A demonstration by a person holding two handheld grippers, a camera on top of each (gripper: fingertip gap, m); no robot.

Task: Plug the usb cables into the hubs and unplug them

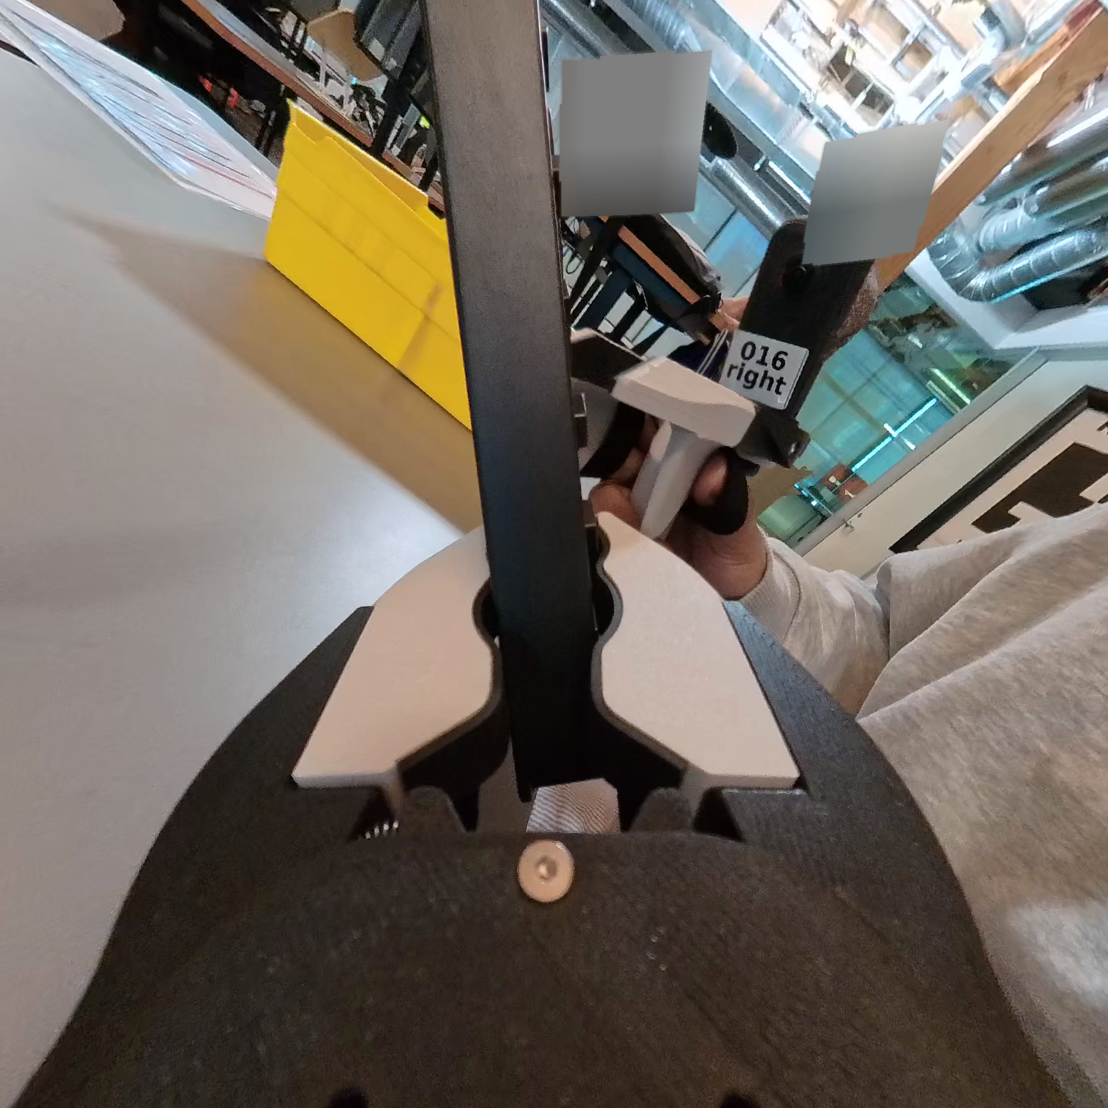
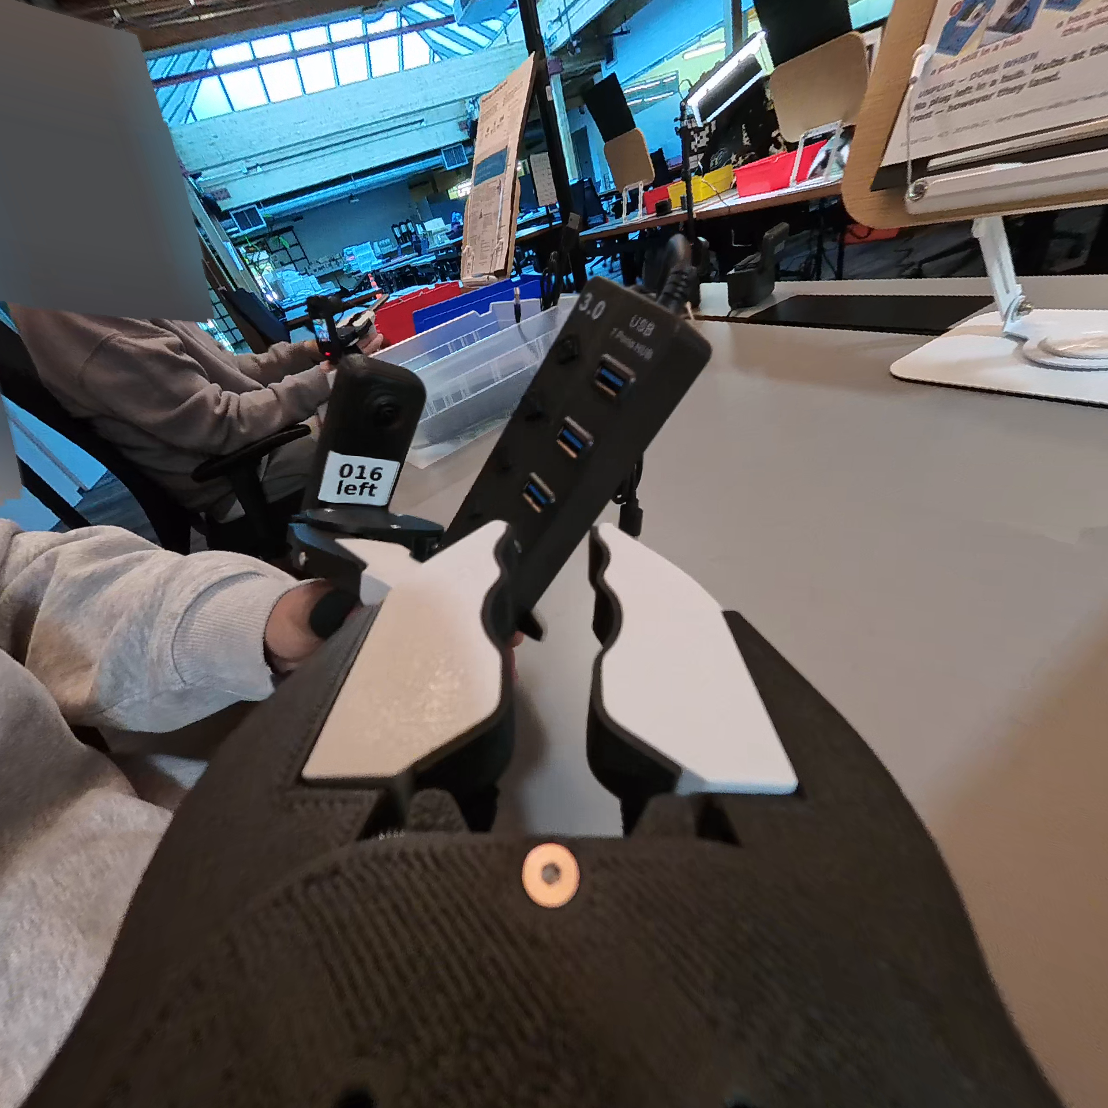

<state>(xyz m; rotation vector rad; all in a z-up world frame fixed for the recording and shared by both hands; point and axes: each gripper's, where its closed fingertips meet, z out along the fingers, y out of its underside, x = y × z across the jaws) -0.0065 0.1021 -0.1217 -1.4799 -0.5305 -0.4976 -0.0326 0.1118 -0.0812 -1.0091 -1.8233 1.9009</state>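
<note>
A long black USB hub (image 2: pixel 575 431) with several blue ports is held up, tilted, above the grey table (image 2: pixel 839 539). My left gripper (image 1: pixel 542 533) is shut on its lower end; in the left wrist view the hub (image 1: pixel 503 300) shows edge-on as a dark bar. My left gripper also shows in the right wrist view (image 2: pixel 372 563), held by a hand. My right gripper (image 2: pixel 548 539) is open and empty, close in front of the hub's port face. It also shows in the left wrist view (image 1: pixel 641 455). A black cable (image 2: pixel 677 276) leaves the hub's top end, and a black plug (image 2: pixel 629 509) hangs behind the hub.
A clear plastic bin (image 2: pixel 473 372) stands behind the hub. A white stand base (image 2: pixel 1007 360) and a black mat (image 2: pixel 839 312) are at the far right. A yellow bin (image 1: pixel 360 252) sits on the table (image 1: pixel 180 479). Another person sits in a chair at the left. Spacing between my two grippers at the tips: around 5 cm.
</note>
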